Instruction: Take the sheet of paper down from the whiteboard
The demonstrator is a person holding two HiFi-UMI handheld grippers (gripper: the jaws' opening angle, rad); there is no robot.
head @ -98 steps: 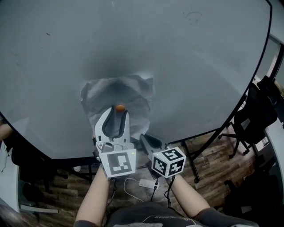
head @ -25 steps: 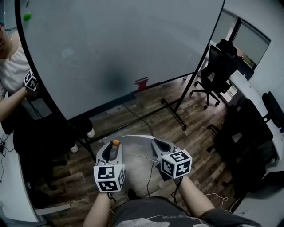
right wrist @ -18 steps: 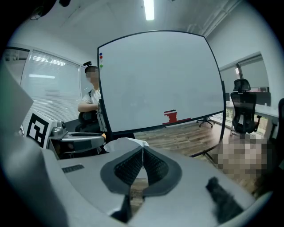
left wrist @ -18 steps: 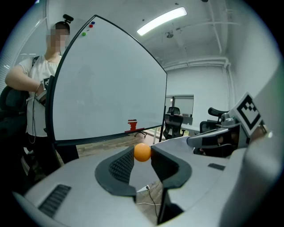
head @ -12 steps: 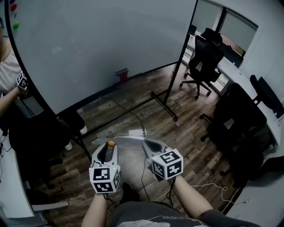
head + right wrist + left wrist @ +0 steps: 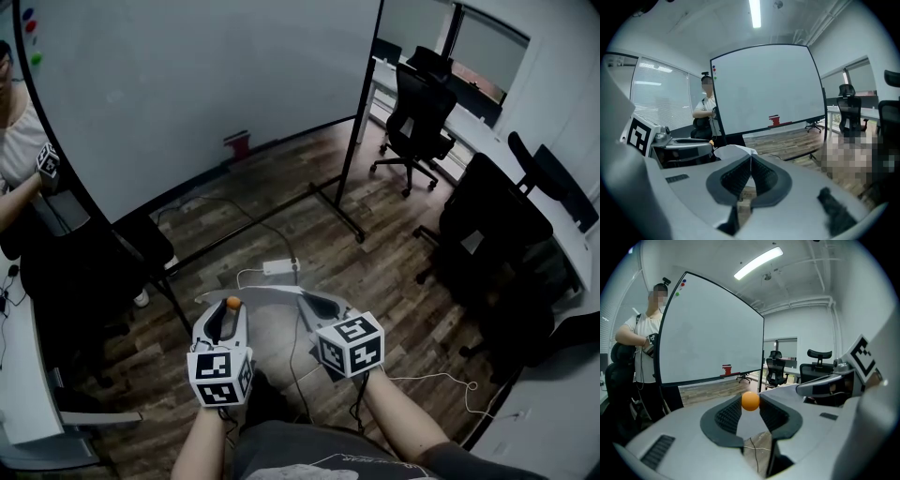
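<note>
Between the tips of the left hand-held gripper sits an orange ball, pinched from both sides; it is most likely the magnet that pinned the page. Just to its right, the right hand-held gripper has its jaws pressed together on one edge of the sheet of paper. From there the sheet runs across toward the left hand-held gripper, lying roughly flat at waist height.

Seconds ago the sheet hung crumpled on the whiteboard with the left jaws around the orange ball at its middle. Now the board's face is bare there, and it stands well beyond both hand-held grippers, across a stretch of wooden floor. The removal itself therefore looks done; what seems left is carrying the page somewhere or setting it down.

Farther off, ahead and left of the left hand-held gripper, another person stands at the board's edge. Office chairs stand well beyond the right one.
</note>
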